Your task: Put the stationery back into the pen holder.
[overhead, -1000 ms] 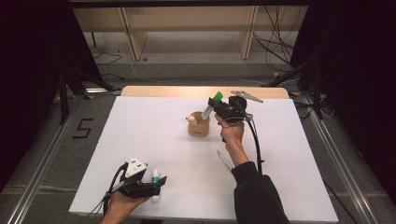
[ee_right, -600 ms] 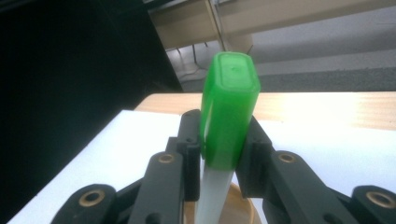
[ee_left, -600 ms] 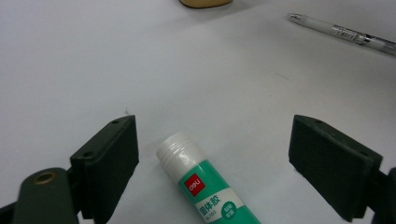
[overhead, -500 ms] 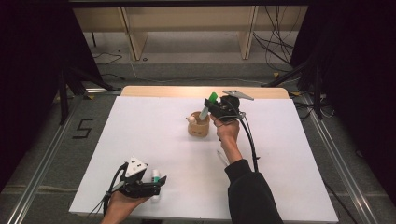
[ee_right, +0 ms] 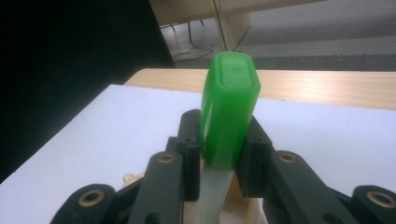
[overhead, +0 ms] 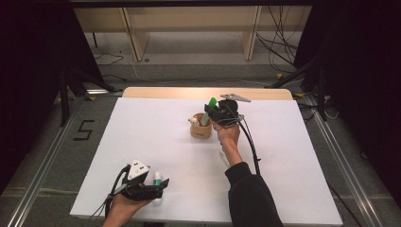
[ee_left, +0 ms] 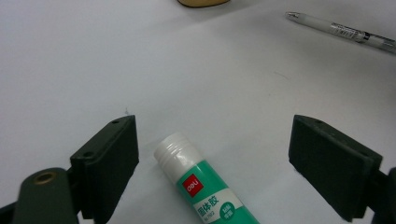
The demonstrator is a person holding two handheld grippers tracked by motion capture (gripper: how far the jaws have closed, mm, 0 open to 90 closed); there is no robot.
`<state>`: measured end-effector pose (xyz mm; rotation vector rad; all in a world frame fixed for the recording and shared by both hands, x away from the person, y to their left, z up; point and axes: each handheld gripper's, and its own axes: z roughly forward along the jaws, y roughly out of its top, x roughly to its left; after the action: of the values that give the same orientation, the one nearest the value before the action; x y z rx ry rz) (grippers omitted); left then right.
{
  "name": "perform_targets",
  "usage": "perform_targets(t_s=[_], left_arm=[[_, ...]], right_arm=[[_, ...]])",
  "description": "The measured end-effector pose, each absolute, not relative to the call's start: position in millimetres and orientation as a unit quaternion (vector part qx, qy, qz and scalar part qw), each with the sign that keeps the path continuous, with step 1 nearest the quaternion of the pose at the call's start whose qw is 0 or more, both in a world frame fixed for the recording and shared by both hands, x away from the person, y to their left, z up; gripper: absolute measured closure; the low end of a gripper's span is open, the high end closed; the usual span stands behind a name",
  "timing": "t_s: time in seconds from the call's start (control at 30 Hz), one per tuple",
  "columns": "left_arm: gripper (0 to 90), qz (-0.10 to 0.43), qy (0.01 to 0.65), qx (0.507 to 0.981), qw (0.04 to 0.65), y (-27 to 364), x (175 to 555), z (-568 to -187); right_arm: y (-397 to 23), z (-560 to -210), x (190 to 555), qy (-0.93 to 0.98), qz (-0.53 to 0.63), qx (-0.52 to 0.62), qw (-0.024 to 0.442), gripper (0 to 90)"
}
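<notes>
Two grippers are at work. Clamped between the jaws of the right gripper [ee_right: 219, 149] is a green-capped marker [ee_right: 229, 109], cap up, its pale barrel reaching down into the wooden cup [overhead: 200, 128] just below the jaws. Spread wide, the left gripper [ee_left: 215, 154] grips nothing (a glue stick [ee_left: 205, 189] lies between its jaws, touching neither); a pen [ee_left: 341, 31] lies well ahead of it.
</notes>
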<state>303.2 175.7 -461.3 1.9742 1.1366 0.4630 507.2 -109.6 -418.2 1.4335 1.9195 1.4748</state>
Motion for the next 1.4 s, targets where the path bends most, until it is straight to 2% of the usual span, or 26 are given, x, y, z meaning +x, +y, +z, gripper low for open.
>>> perform_targets(t_s=[0.2,0.3,0.57,0.7,0.77,0.97,1.03,1.27,1.4], left_arm=[[15.7,0.183,0.447,0.78,0.397,175.2,303.1,-461.7],[15.6,0.184,0.448,0.78,0.396,175.4,303.1,-461.6],[15.7,0.186,0.448,0.78,0.395,176.0,303.4,-461.5],[15.6,0.188,0.445,0.782,0.393,177.0,304.2,-460.9],[15.7,0.19,0.441,0.784,0.393,179.3,305.3,-459.4],[15.6,0.188,0.443,0.779,0.403,186.2,308.6,-458.7],[15.6,0.188,0.439,0.779,0.407,186.2,308.8,-458.8],[15.7,0.187,0.432,0.778,0.416,188.9,310.3,-460.2],[15.7,0.188,0.429,0.777,0.42,189.4,310.6,-460.6]], right_arm=[[-104.8,-423.3,509.6,0.681,0.509,0.5,0.161,74.2],[-104.9,-425.3,512.8,0.67,0.519,0.511,0.144,57.9],[-117.7,-408.8,505.2,0.666,0.533,0.491,0.179,40.5],[-129.3,-398.1,496.9,0.677,0.52,0.479,0.205,35.9],[-137.2,-393.9,491.5,0.682,0.515,0.48,0.198,31.4],[-152.7,-400.3,469.0,0.714,0.485,0.467,0.194,27.4],[-155.2,-402.2,460.8,0.738,0.456,0.462,0.185,23.3],[-152.8,-405.9,432.7,0.79,0.411,0.426,0.161,24.1],[-147.3,-407.8,411.6,0.818,0.374,0.401,0.175,24.7]])
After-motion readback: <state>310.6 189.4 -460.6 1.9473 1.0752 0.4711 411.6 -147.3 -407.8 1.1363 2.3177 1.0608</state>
